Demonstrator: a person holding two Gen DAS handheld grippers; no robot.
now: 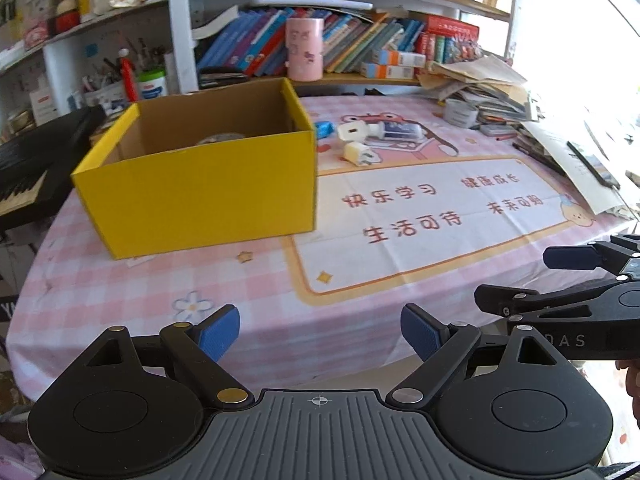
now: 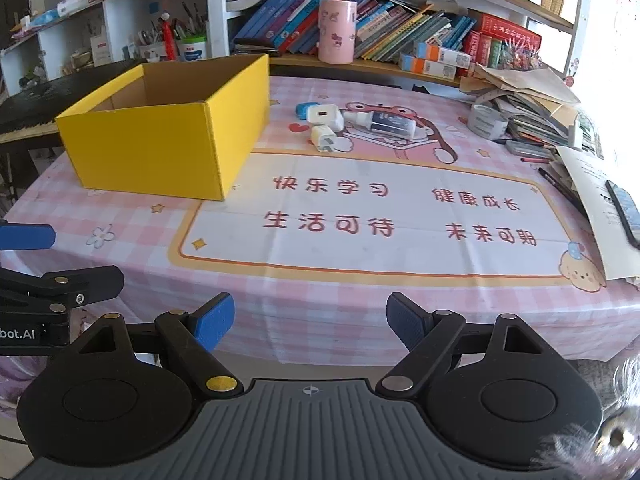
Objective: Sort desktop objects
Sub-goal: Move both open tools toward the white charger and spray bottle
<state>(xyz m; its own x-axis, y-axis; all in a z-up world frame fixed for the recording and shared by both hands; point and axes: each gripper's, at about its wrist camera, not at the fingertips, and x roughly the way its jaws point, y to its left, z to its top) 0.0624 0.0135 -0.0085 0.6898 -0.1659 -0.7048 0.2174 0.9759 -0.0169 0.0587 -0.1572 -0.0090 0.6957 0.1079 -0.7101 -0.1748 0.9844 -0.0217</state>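
An open yellow cardboard box [image 1: 200, 196] [image 2: 160, 148] stands on the left of the pink checked tablecloth [image 2: 320, 320]; a round grey thing [image 1: 222, 138] lies inside it. Behind its right side lie a blue object [image 2: 306, 109], two white charger plugs [image 2: 325, 117] [image 2: 322, 138] and a small white bottle [image 2: 386, 122]. The same group shows in the left wrist view, with the bottle [image 1: 394, 131] and a plug [image 1: 357, 153]. My left gripper [image 1: 320, 334] is open and empty at the table's near edge. My right gripper [image 2: 310, 320] is open and empty beside it.
Bookshelves with books and a pink cup [image 2: 337, 32] stand behind the table. A tape roll [image 2: 486, 120], piled papers, pens and a phone [image 2: 624, 212] crowd the right side. A keyboard [image 1: 24, 172] sits left of the box.
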